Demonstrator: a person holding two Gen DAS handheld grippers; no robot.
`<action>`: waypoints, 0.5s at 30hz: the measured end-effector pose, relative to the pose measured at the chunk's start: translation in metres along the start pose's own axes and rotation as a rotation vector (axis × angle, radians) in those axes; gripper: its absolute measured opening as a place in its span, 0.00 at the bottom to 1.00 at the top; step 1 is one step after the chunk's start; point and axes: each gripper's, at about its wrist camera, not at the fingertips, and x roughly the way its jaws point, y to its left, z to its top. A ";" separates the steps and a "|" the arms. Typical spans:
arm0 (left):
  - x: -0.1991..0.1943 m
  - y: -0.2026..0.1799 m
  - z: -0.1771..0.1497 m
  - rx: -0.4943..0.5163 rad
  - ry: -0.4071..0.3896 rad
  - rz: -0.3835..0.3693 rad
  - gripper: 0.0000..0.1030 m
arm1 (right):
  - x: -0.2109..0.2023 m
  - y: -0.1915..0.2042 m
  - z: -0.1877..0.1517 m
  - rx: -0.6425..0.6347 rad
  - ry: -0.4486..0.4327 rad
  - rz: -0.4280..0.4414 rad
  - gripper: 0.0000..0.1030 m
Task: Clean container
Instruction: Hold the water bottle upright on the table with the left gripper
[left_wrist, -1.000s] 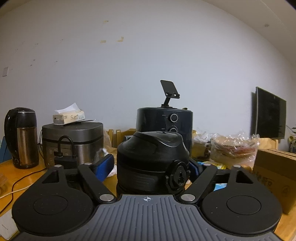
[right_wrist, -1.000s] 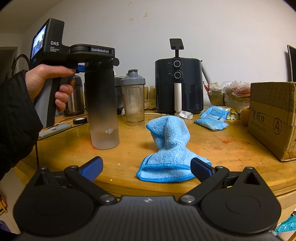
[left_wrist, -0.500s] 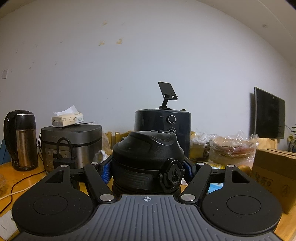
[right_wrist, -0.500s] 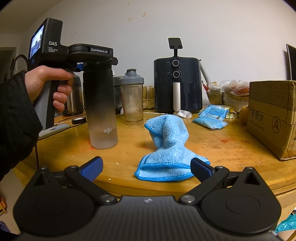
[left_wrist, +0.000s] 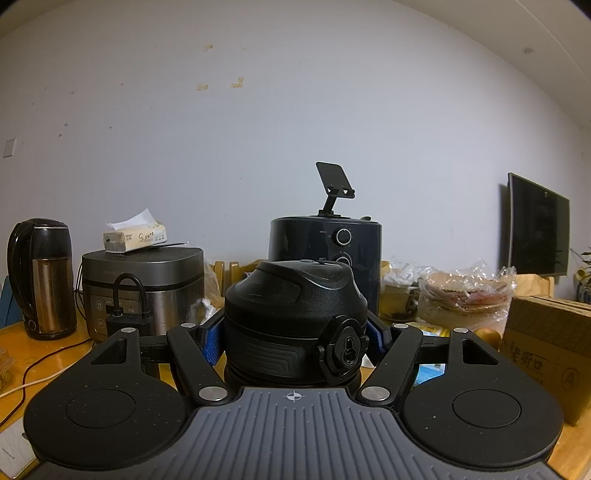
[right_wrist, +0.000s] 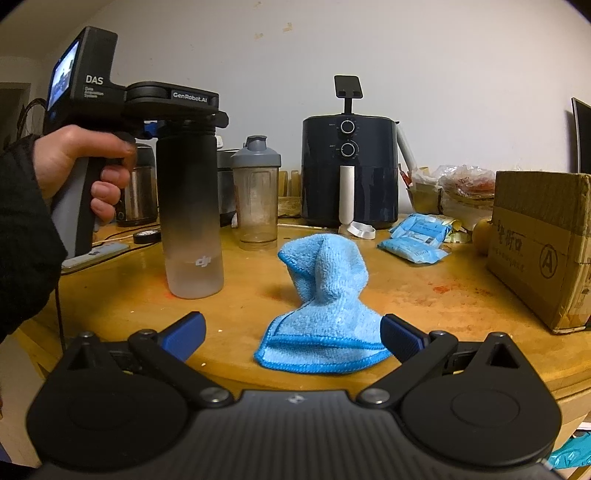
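The container is a tall bottle (right_wrist: 192, 221) with a black upper body fading to a frosted clear base. It stands upright on the round wooden bench (right_wrist: 424, 295), at the left part of the bench top in the right wrist view. Its black lid (left_wrist: 295, 314) carries a lock button on the side facing the left wrist camera.

The left hand-held gripper (left_wrist: 293, 341) is clamped on the bottle just under the lid; its blue finger pads (left_wrist: 212, 341) press against both sides of the neck. A hand (right_wrist: 81, 166) in a dark sleeve holds this gripper by its pistol grip.

The right hand-held gripper (right_wrist: 291, 334) stands with its jaws spread wide and grips nothing. It is positioned at the near edge of the bench, and a crumpled blue cloth (right_wrist: 325, 295) lies on the bench just beyond its fingertips. The cloth is to the right of the bottle and apart from it.

Behind the bottle stands a grey-lidded shaker cup (right_wrist: 256, 195). Further back are a dark air fryer (right_wrist: 349, 173), a rice cooker (left_wrist: 142, 288) and a kettle (left_wrist: 42, 277). A cardboard box (right_wrist: 539, 243) sits at the right edge of the bench.
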 end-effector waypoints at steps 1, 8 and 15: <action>0.000 0.000 0.000 -0.001 0.002 0.000 0.67 | 0.001 0.000 0.001 -0.002 0.000 0.001 1.00; 0.000 0.001 0.001 0.000 0.005 -0.001 0.67 | 0.006 -0.004 0.014 0.001 0.030 -0.005 1.00; 0.001 0.001 0.001 0.000 0.007 -0.002 0.67 | 0.011 -0.008 0.027 0.006 0.065 -0.013 1.00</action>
